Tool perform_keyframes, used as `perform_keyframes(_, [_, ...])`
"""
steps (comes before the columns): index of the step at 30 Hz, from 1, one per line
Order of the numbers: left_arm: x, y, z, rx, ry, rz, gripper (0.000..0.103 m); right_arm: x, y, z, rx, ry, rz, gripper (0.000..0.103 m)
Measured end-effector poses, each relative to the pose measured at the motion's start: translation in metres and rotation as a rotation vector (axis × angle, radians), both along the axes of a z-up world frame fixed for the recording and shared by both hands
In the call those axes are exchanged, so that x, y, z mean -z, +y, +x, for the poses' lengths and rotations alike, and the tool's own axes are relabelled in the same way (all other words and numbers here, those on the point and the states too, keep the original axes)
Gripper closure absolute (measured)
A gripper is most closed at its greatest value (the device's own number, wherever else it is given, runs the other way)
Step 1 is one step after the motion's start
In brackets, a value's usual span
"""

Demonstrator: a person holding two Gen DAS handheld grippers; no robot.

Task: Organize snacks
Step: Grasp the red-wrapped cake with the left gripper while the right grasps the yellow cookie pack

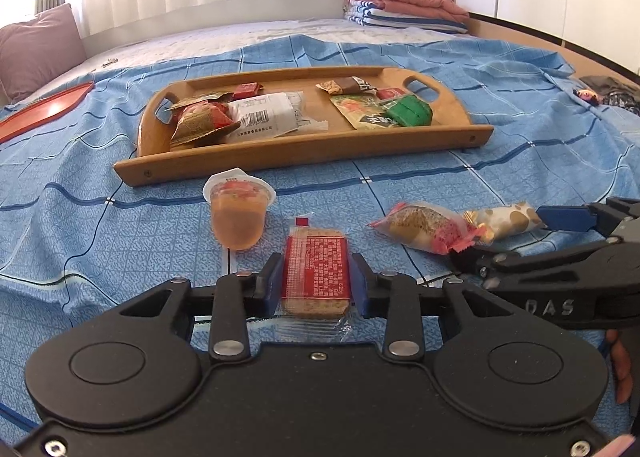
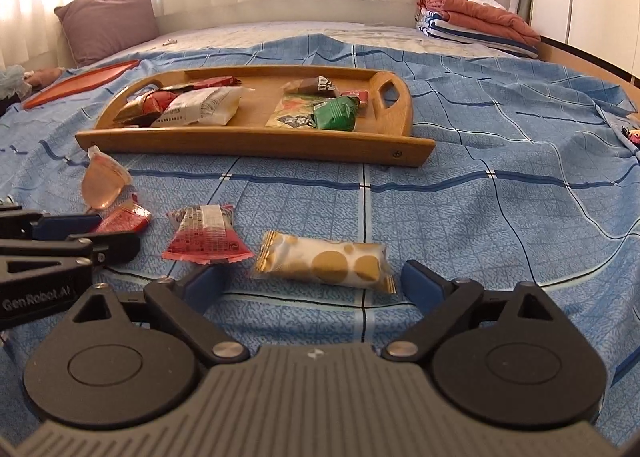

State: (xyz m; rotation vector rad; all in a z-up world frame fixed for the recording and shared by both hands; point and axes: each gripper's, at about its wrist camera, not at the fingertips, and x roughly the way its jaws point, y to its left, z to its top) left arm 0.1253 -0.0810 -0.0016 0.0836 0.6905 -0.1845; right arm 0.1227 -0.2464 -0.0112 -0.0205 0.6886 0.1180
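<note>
Left gripper (image 1: 316,281) (level) around biscuit pack (image 1: 316,271)

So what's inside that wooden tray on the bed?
The wooden tray holds wrapped snacks: a white packet beside red-and-gold ones, and a green packet lying on a flat pouch. Whatever lies under those piles is hidden.

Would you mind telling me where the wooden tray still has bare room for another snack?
The tray has a bare strip mid-floor, between the white packet and the green packets. Both ends are crowded.
</note>
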Motion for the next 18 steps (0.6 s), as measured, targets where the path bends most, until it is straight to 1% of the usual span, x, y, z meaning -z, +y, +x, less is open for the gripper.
perform_keyframes(3, [0.001, 0.0, 0.001, 0.001, 0.004, -0.003, 0.069, -0.003, -0.002, -0.004, 0.027, -0.02, 0.039, 0.024])
perform_keyframes(6, [0.001, 0.002, 0.001, 0.005, 0.004, -0.009, 0.069, -0.003, -0.001, -0.007, 0.041, -0.041, 0.03, 0.031])
perform_keyframes(8, [0.001, 0.003, 0.001, 0.005, 0.003, -0.016, 0.069, -0.003, 0.001, -0.008, 0.038, -0.05, 0.017, 0.034])
perform_keyframes(12, [-0.003, 0.009, -0.001, -0.013, 0.012, -0.069, 0.071, -0.006, 0.003, -0.011, 0.035, -0.074, 0.004, 0.035])
perform_keyframes(18, [-0.01, 0.01, -0.008, 0.002, -0.01, -0.066, 0.071, -0.013, -0.002, -0.018, 0.053, -0.11, -0.018, 0.037])
